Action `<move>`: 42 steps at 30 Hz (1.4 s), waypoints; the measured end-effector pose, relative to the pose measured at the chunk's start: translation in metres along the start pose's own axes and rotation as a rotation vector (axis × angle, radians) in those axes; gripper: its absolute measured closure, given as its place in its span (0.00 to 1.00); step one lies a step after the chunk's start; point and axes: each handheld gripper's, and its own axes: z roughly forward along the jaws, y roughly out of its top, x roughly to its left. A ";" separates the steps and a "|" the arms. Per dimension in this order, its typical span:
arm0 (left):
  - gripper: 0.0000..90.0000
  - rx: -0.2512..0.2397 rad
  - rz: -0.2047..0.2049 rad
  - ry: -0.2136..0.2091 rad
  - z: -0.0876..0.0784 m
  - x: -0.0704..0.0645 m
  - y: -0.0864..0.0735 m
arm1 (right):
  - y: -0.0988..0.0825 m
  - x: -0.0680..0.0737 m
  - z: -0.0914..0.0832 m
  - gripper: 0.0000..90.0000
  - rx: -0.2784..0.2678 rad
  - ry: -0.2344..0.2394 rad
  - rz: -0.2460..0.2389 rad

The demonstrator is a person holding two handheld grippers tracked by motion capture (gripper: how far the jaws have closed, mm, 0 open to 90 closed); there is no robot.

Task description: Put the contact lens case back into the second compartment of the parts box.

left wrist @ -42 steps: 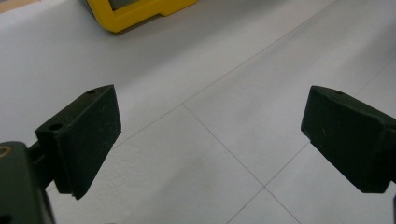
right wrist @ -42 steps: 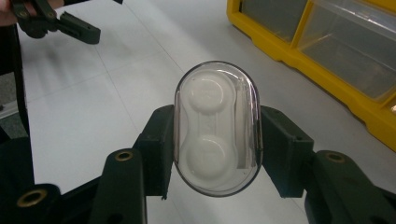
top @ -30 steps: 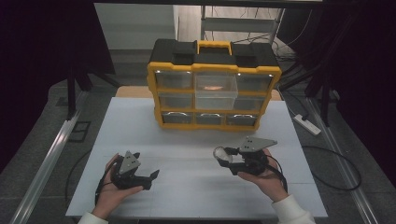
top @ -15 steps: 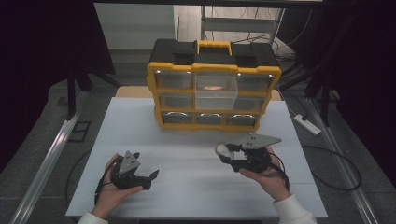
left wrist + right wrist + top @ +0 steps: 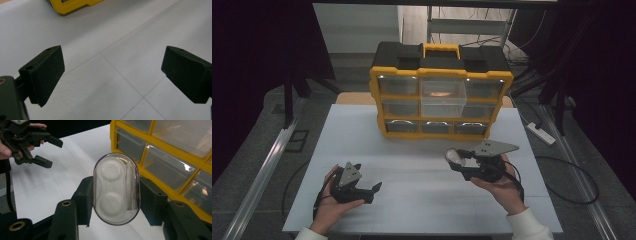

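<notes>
Right gripper (image 5: 113, 202): clamped on a clear oval case (image 5: 116, 188), held above the table (image 5: 422, 165) before the yellow organiser (image 5: 441, 100), slightly nearer it than a second ago. Left gripper (image 5: 112, 75): jaws wide apart, nothing between, unmoved.

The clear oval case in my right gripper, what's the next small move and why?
Probably carry the clear oval case forward toward the pulled-out middle drawer of the yellow organizer. The right gripper is clamped on the case's sides, that drawer stands out from the top row, and the left gripper hangs open over the white table.
</notes>
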 end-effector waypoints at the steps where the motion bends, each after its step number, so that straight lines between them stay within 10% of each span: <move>1: 0.06 0.000 0.002 0.002 0.000 0.000 0.000 | 0.001 0.000 0.000 0.54 0.000 -0.001 0.001; 42: 0.06 -0.003 0.003 0.007 -0.002 0.001 0.000 | 0.025 -0.003 -0.016 0.54 -0.065 -0.046 0.019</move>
